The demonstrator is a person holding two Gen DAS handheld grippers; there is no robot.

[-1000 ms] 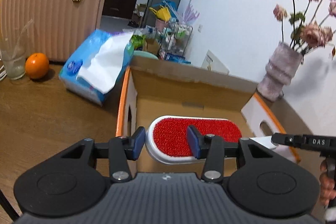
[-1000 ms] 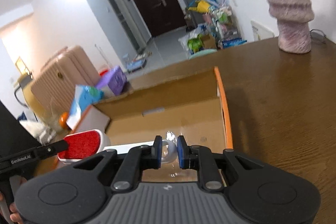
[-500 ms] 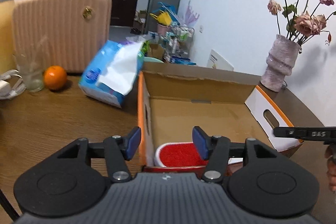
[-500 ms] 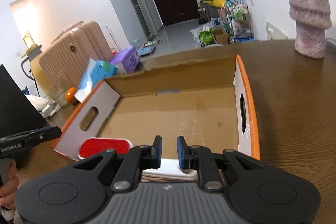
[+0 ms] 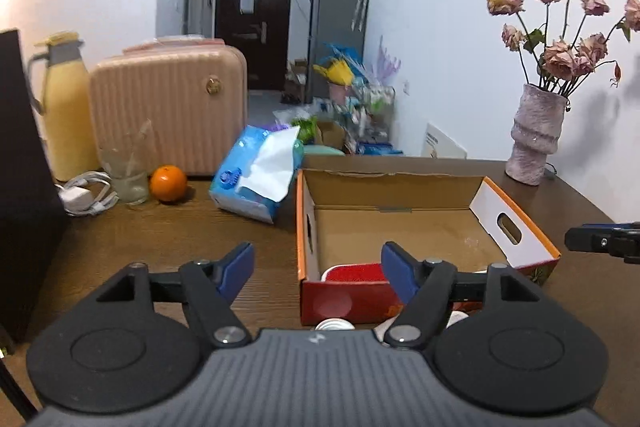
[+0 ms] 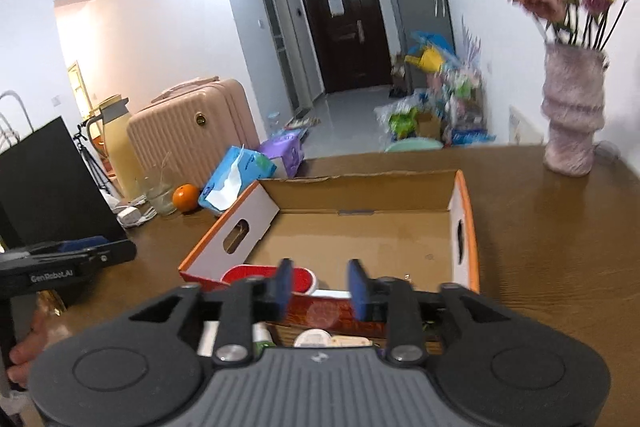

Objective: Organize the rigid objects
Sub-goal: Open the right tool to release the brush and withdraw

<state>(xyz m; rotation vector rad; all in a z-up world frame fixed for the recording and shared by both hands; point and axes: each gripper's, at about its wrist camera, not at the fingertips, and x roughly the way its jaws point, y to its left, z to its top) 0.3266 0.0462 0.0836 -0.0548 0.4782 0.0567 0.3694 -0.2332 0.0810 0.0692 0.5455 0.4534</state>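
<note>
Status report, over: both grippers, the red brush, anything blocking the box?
Left gripper and right gripper open, jaws just opening, nothing between fingers. Red brush lies in the cardboard box, near end. Nothing blocking the box.

A pink ribbed suitcase (image 5: 168, 111) stands at the far left edge of the brown wooden table (image 5: 160, 239), with a yellow thermos jug (image 5: 66, 107) beside it on the left. In front of them sit a clear glass (image 5: 126, 167), an orange (image 5: 168, 183), a white charger with its cable (image 5: 84, 193) and a blue pack of tissues (image 5: 256, 179) (one sheet sticks out). A textured pink vase (image 5: 534, 135) of dried roses (image 5: 560, 23) stands at the far right corner, near the white wall.
</note>
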